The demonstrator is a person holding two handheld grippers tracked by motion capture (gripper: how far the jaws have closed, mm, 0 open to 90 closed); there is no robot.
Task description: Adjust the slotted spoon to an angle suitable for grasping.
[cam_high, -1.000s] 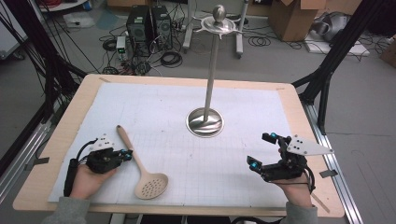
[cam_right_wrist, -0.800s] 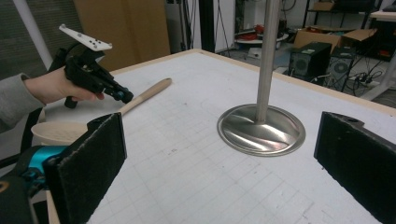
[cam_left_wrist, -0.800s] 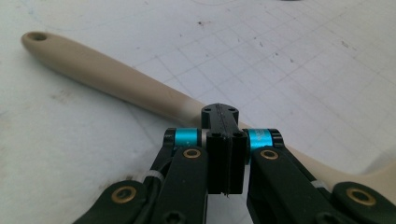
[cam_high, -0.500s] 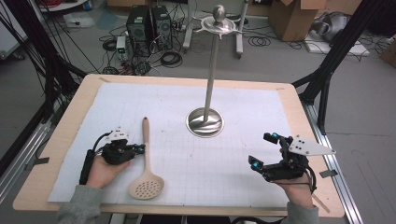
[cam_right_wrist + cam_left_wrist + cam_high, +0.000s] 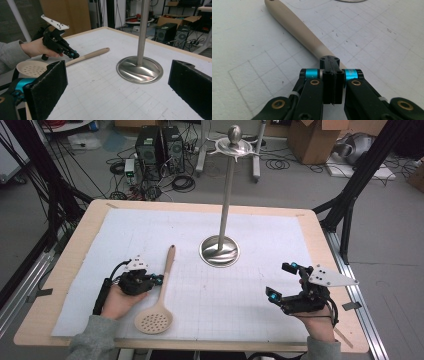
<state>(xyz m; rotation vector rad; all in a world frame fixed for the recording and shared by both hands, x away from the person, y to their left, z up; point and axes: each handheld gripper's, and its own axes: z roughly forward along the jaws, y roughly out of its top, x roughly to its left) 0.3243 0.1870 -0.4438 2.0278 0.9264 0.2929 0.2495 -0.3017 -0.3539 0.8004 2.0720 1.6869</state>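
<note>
L gripper point(image 5: 156, 280) has jaws fully closed, nothing between them; the tips press against the side of the slotted spoon point(image 5: 159, 295) partway along its handle. Spoon lies flat on the white mat point(image 5: 125, 235), left of the metal stand point(image 5: 220, 251), bowl end toward the person, handle tip pointing toward the stand's side. R gripper point(image 5: 281, 281) sits right of the stand, well apart, jaws wide open & empty.

we are in a robotics lab: computer towers point(image 5: 160, 145) and tangled cables point(image 5: 182, 182) sit on the grey floor, cardboard boxes point(image 5: 312, 140) stand behind, and a black metal frame point(image 5: 357, 185) surrounds the wooden table point(image 5: 90, 227) with its gridded mat point(image 5: 260, 305).
</note>
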